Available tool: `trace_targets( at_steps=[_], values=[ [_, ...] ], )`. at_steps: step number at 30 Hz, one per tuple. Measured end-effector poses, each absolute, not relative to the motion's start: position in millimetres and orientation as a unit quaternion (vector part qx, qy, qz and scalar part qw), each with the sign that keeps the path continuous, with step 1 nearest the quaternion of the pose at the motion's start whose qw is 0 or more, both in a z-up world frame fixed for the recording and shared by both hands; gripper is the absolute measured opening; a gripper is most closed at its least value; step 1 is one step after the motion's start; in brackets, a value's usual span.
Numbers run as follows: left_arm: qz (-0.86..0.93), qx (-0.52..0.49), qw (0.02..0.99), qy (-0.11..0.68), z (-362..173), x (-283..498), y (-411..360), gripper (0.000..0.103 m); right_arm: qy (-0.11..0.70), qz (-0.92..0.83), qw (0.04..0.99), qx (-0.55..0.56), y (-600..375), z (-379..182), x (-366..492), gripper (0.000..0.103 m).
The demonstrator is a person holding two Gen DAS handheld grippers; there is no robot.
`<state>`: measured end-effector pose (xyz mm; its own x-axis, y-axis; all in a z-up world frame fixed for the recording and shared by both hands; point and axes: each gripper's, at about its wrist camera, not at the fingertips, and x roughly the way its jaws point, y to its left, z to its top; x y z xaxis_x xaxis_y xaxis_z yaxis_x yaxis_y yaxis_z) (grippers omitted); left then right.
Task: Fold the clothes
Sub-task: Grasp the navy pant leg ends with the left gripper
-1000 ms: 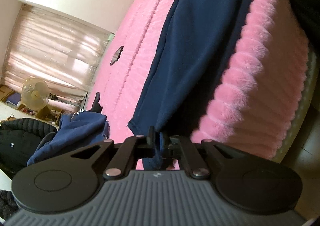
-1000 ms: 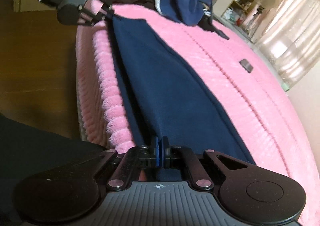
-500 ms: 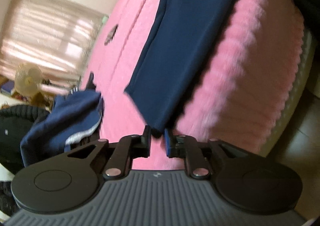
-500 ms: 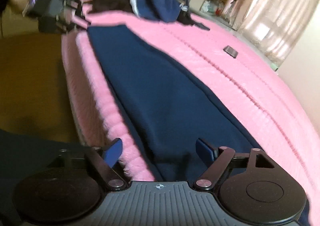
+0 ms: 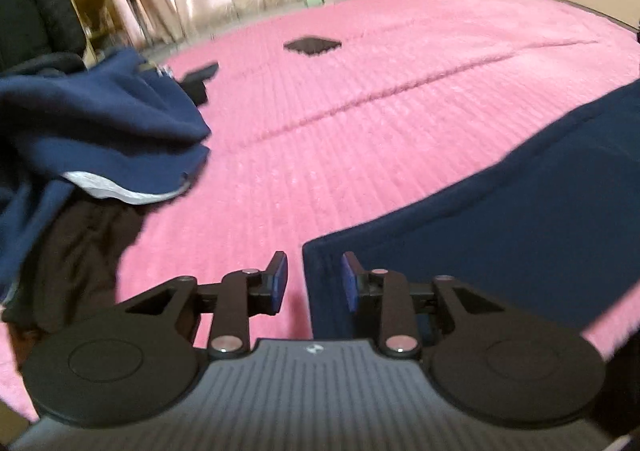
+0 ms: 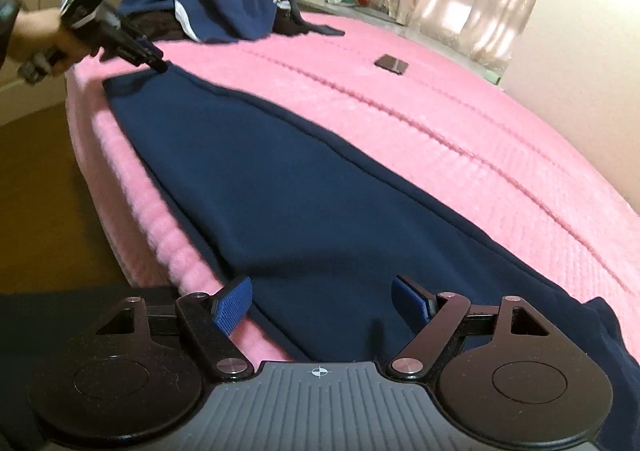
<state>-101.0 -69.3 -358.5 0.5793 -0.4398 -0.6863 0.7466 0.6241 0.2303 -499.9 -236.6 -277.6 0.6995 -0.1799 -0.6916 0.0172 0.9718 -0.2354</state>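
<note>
Both grippers empty: left gripper jaws, just opening, partly apart over the navy garment's corner; right gripper spread wide above it. Garment lies flat on the pink bedspread.

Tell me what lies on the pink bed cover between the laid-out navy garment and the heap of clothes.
In the left wrist view, only bare pink bed cover separates the navy garment from the heap of clothes. The small dark flat object lies farther back.
</note>
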Motion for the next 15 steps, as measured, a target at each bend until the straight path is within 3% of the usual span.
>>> trace_targets(
  at_steps=[2,4,12,15],
  values=[
    [-0.355,0.264,0.842,0.309,-365,-96,-74,0.026,0.390,-0.059,0.913,-0.103,-241,-280,-500,0.080],
    [-0.365,0.277,0.838,0.297,-362,-99,-76,0.009,0.400,-0.060,0.908,-0.109,-243,-282,-496,0.080],
    [-0.366,0.301,0.835,0.282,-368,-100,-81,0.009,0.410,-0.026,0.903,-0.124,-244,-279,-478,0.080],
    [-0.355,0.286,0.841,0.292,-363,-99,-76,0.017,0.425,-0.025,0.897,-0.122,-244,-282,-473,0.080]
  ],
)
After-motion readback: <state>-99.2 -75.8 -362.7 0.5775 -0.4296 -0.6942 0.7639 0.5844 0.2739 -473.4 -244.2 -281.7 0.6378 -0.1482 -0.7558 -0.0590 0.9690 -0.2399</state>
